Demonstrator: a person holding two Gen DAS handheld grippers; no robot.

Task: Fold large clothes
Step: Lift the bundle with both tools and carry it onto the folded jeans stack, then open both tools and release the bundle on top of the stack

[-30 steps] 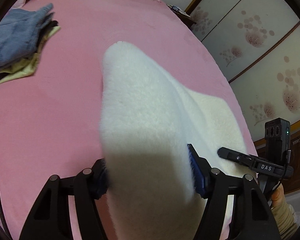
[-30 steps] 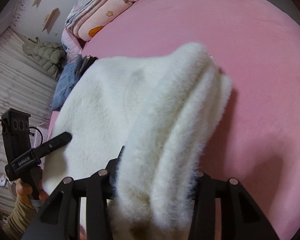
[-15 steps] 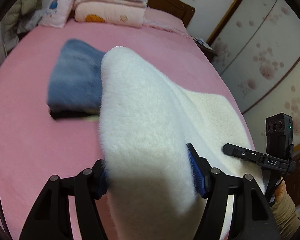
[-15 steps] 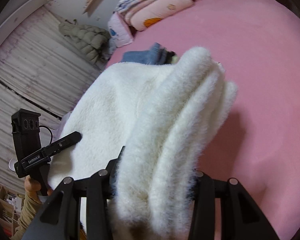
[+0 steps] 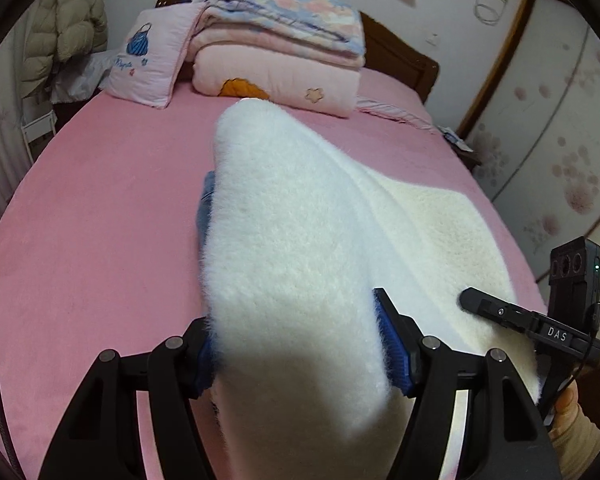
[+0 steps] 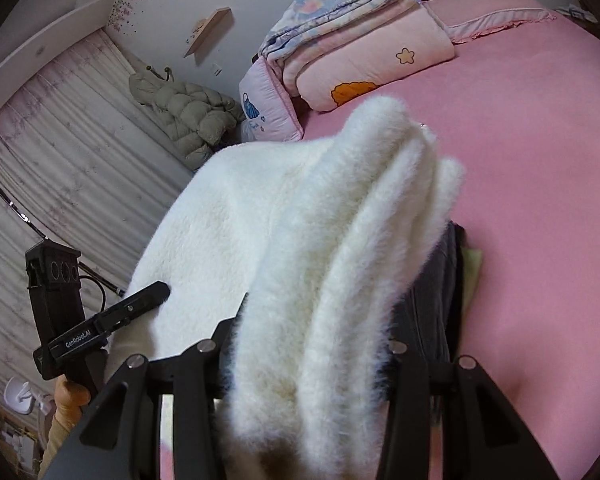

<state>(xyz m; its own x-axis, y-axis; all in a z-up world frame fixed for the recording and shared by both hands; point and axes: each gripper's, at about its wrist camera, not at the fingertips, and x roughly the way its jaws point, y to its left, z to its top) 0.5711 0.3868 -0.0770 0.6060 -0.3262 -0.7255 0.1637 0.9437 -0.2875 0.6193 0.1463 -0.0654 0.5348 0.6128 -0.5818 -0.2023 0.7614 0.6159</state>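
While both tools grip it, the single white fleece garment (image 5: 300,248) hangs above the pink bed (image 5: 100,220), its long axis running sideways from one tool to the other. The left tool (image 5: 300,344) has its jaws closed onto a thick bunched edge that fills the gap between them, and fabric rises straight ahead of it. The right tool (image 6: 308,344) is likewise clamped on several stacked fluffy layers, which stand up directly in front of its fingers. Just beyond and beneath the cloth lies one pile of folded clothes (image 6: 444,280), dark with a blue edge showing in the left view, and the fleece seems to be above it, slightly nearer the right tool, though I cannot tell whether the two touch. My judgement is that the coming move is lowering the folded fleece onto that pile, so both tools must travel forward and down together. Farther ahead sit one stack of quilts (image 5: 284,60), one pillow (image 5: 148,60) and one padded jacket (image 6: 184,116) hanging on the wall.
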